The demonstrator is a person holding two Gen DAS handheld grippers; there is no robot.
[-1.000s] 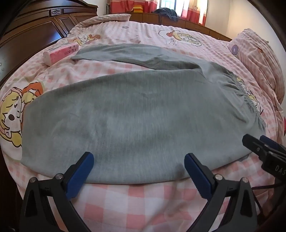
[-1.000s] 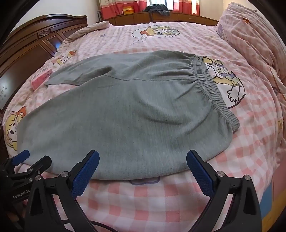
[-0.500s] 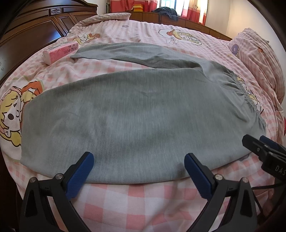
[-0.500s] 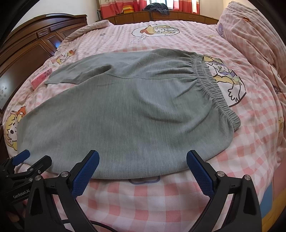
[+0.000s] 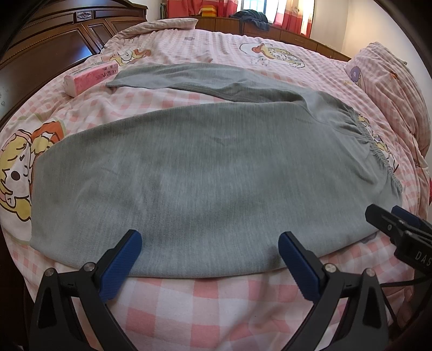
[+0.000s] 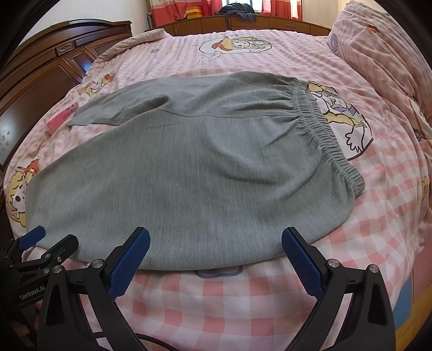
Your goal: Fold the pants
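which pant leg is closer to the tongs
The wide leg spread flat just ahead of both open tongs; the other leg lies further back, ending beside the pink tissue pack.

Side-by-side low views across bed [image 5: 216, 297]

The pants [image 5: 216, 172] were plain heathered grey, elastic waistband [image 6: 321, 127] the same grey. The bed sheet [image 5: 205, 307] was pink-and-white check with printed cartoon figures in yellow, orange and purple. The tissue pack [image 5: 90, 77] was pink and white. The headboard [image 6: 40, 78] was dark reddish-brown wood. Both tongs were black with blue pads [image 5: 121, 266], the curtains [image 6: 286, 6] red
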